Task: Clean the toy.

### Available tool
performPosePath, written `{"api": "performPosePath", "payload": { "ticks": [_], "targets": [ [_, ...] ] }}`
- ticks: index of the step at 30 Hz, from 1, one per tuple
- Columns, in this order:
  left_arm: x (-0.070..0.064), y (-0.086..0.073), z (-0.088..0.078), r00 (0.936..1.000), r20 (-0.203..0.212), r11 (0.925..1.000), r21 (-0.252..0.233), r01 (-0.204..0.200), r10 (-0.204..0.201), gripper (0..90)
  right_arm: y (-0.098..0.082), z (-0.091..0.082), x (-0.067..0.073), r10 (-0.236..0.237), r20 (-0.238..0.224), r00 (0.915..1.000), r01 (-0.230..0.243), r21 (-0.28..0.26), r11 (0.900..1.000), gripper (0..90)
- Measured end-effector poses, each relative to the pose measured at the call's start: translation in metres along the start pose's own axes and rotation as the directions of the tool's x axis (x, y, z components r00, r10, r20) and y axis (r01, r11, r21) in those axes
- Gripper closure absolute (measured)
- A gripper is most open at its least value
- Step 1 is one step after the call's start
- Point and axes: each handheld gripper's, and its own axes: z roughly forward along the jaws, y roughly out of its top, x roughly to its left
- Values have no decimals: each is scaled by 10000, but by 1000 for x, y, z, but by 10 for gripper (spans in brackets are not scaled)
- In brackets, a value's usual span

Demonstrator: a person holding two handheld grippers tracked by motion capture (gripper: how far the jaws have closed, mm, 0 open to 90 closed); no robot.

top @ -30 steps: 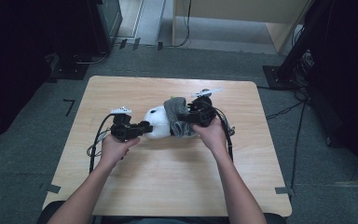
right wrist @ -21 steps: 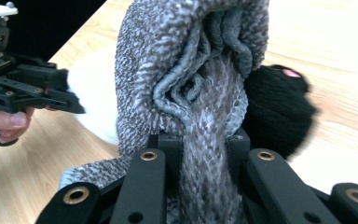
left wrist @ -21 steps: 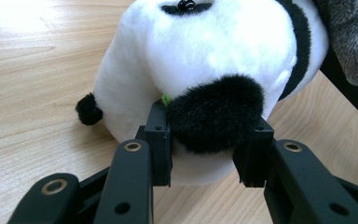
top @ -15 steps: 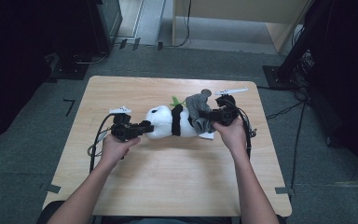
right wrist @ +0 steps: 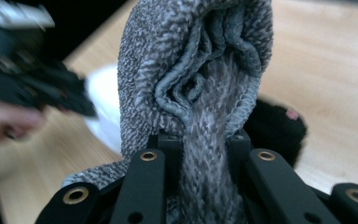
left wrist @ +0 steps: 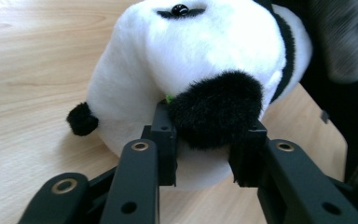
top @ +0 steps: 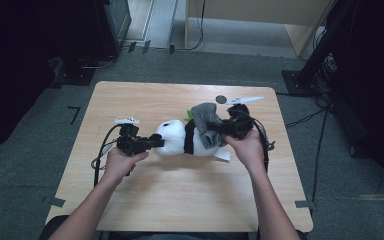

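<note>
A black-and-white panda plush (top: 177, 137) lies on its side in the middle of the wooden table (top: 180, 195). My left gripper (top: 156, 141) sits at its head end. In the left gripper view the jaws (left wrist: 209, 128) have just been closing and now pinch the black ear (left wrist: 216, 109). From the right, my right gripper (top: 215, 127) is shut on a grey knitted cloth (top: 205, 117) that bunches over the panda's body. In the right gripper view the cloth (right wrist: 191, 60) stands up in folds between my right gripper's (right wrist: 205, 140) pads.
A white label (top: 223, 155) sticks out under the plush near the right hand. A small dark round mark (top: 221, 99) lies on the table behind it. Cables trail from both grippers. Grey carpet, dark equipment and a wooden cabinet (top: 260, 20) surround the table.
The right gripper has pulled the grey cloth to the right and slightly up, baring the panda's white body and black band. The left hand has stayed at the head.
</note>
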Motion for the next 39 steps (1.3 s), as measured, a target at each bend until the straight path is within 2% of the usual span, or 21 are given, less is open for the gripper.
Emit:
{"api": "performPosePath", "payload": {
  "ticks": [1, 3, 4, 6, 9, 11, 14, 15, 16, 17, 20, 23, 27, 29, 30, 32, 34, 36, 37, 38, 39],
  "targets": [
    [0, 0, 1, 9998, -120, 9999, 61, -135, 135, 659, -2, 8, 1, -99, 178, 9998, 94, 274, 9996, 763],
    [1, -1, 1, 9982, -414, 9990, 4, -438, 438, 599, -3, 17, -3, 63, -52, 10000, -62, 200, 9998, 764],
    [1, -2, 1, 9964, -468, 9974, -119, -710, 704, 550, -1, 19, -4, 109, -56, 9999, -108, 161, 9998, 764],
    [4, -2, 1, 9950, -421, 9954, -271, -920, 909, 467, 2, 20, -6, 132, -57, 9999, -131, 177, 9998, 764],
    [5, -4, -1, 9866, -545, 9874, -270, -1557, 1541, 377, 8, 23, -9, 82, 70, 9999, -84, 236, 9997, 765],
    [5, -6, -1, 9727, -755, 9747, -265, -2220, 2195, 353, 11, 25, -10, 3, 111, 9999, -6, 263, 9997, 764],
    [9, -10, -1, 9430, -983, 9460, -320, -3225, 3181, 319, 17, 28, -14, -5, 27, 10000, 4, 264, 9997, 764],
    [11, -11, 0, 9389, -989, 9420, -318, -3340, 3296, 317, 19, 29, -16, 60, 11, 10000, -61, 287, 9996, 764],
    [13, -12, 2, 9390, -931, 9418, -299, -3349, 3310, 317, 21, 30, -17, 37, 0, 10000, -37, 300, 9995, 764],
    [16, -12, 3, 9418, -824, 9437, -312, -3292, 3258, 320, 23, 31, -18, 73, -19, 10000, -73, 332, 9994, 764],
    [23, -11, 5, 9541, -516, 9525, -629, -2979, 2950, 321, 28, 35, -22, 32, 8, 10000, -32, 322, 9995, 764],
    [28, -10, 6, 9493, -423, 9455, -852, -3142, 3116, 309, 34, 38, -26, 128, 16, 9999, -128, 367, 9992, 764],
    [32, -9, 14, 9280, -413, 9253, -718, -3725, 3703, 278, 38, 42, -29, 199, -6, 9998, -198, 334, 9992, 764],
    [34, -9, 17, 9257, -402, 9219, -840, -3782, 3761, 268, 38, 43, -30, 228, -23, 9997, -227, 325, 9992, 764],
    [35, -9, 19, 9267, -364, 9224, -897, -3758, 3740, 262, 39, 44, -30, 268, 1, 9996, -268, 322, 9991, 765],
    [37, -9, 22, 9230, -382, 9183, -933, -3847, 3828, 244, 39, 45, -32, 328, -2, 9995, -327, 302, 9990, 765],
    [40, -9, 27, 9246, -406, 9203, -892, -3810, 3788, 221, 39, 47, -35, 412, -90, 9991, -409, 243, 9989, 765],
    [41, -9, 33, 9300, -459, 9273, -718, -3673, 3648, 197, 39, 49, -36, 446, -105, 9989, -444, 222, 9988, 765],
    [41, -9, 35, 9310, -451, 9284, -717, -3646, 3621, 194, 39, 50, -37, 432, -121, 9990, -429, 213, 9989, 765],
    [40, -9, 38, 9243, -644, 9221, -719, -3803, 3762, 200, 39, 51, -37, 444, -105, 9990, -442, 208, 9988, 765],
    [39, -8, 38, 9205, -811, 9189, -726, -3878, 3821, 228, 39, 52, -36, 439, -53, 9990, -438, 172, 9989, 765]
  ]
}}
